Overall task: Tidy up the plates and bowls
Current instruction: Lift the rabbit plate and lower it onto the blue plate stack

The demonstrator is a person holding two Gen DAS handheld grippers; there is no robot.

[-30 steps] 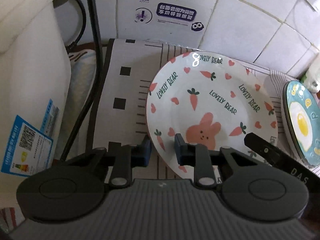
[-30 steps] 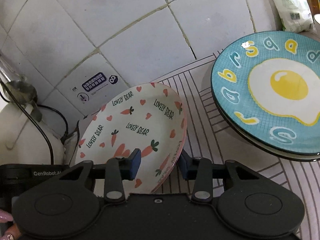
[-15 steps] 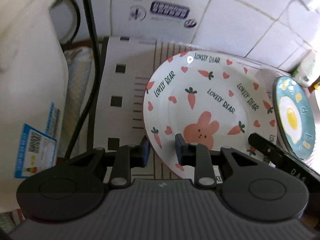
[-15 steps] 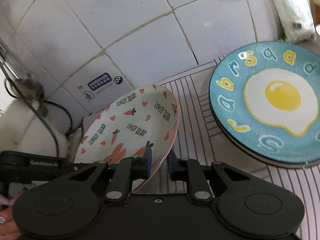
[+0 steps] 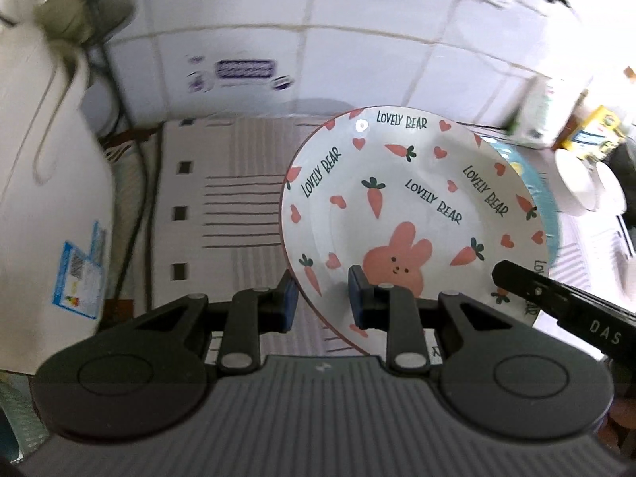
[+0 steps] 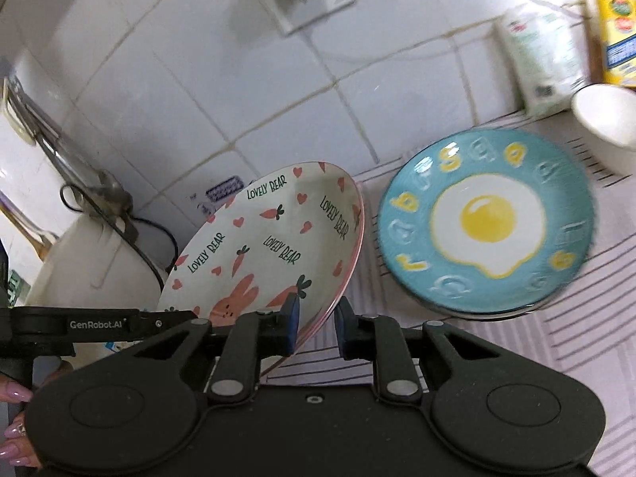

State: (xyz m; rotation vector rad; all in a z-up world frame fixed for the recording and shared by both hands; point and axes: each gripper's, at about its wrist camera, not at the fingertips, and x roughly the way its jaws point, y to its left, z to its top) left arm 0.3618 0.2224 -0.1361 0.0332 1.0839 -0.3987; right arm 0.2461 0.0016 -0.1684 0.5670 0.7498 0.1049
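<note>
Gripping the rim of the rabbit-and-carrot plate (image 5: 409,206) from two sides, the left gripper (image 5: 321,298) and the right gripper (image 6: 316,320) hold it tilted above the striped mat (image 5: 230,206), just beside the blue fried-egg plates (image 6: 487,224). Each pair of fingers is narrow, with the rim between them. The plate looks glazed ceramic, so I judge it stiff, rather heavy, slippery and easy to chip. The thin rim is the only good place to hold.
</note>
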